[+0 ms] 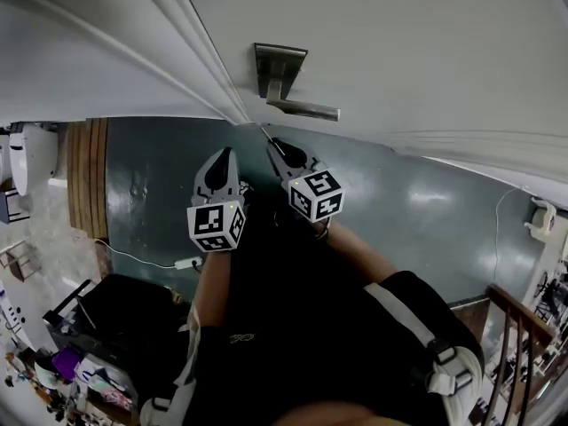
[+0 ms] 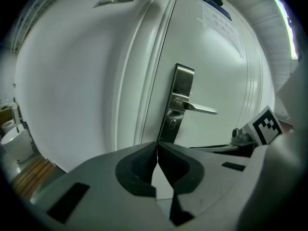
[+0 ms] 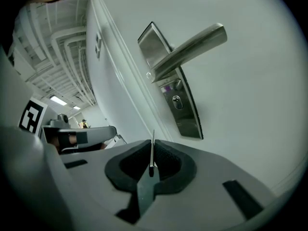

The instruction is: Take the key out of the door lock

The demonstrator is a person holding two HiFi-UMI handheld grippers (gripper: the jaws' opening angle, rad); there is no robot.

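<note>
The white door carries a steel lock plate with a lever handle. In the right gripper view the keyhole below the handle holds no key. My right gripper is shut on a thin metal key, whose blade stands edge-on between the pads and points toward the door, a short way off the plate. The head view shows the key at the tip of the right gripper. My left gripper hangs beside it, shut and empty, facing the lock plate.
The door frame runs left of the lock. Below lie a teal floor, wooden slats, a white cable with a plug strip, dark clutter at lower left and a wooden railing at lower right.
</note>
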